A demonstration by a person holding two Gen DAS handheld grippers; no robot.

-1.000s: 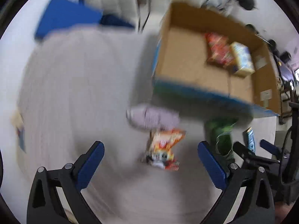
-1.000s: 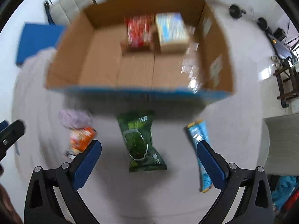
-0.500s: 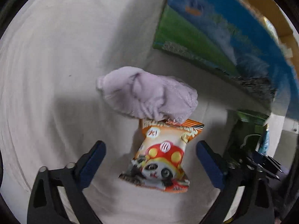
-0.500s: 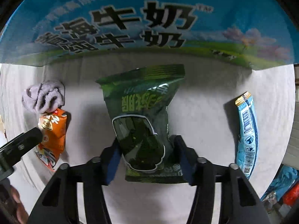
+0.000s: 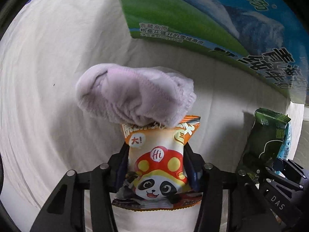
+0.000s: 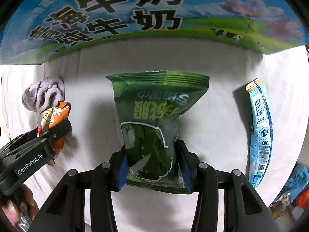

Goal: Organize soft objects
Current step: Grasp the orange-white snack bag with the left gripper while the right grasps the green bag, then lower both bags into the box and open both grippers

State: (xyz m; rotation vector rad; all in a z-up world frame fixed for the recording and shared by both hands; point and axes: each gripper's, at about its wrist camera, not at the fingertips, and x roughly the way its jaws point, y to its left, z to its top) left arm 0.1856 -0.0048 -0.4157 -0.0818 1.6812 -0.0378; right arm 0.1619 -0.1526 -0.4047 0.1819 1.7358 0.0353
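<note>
Left claw (image 5: pixel 156 166) clamps panda snack bag (image 5: pixel 157 166); right claw (image 6: pixel 152 166) clamps green bag (image 6: pixel 152 127).

Both wrist views low and close over the white surface (image 5: pixel 38 77), facing the printed box wall (image 6: pixel 154 9). Shared across both: orange panda packet (image 5: pixel 156 164), purple cloth (image 6: pixel 42 94), green packet (image 6: pixel 152 127), each other's tool.

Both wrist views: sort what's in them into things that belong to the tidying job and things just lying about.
Belongs to the job:
- orange panda snack bag, clamped in the left gripper
- green snack bag, clamped in the right gripper
- lilac cloth
- light blue packet
- milk carton box

Just lying about:
- white table cover
</note>
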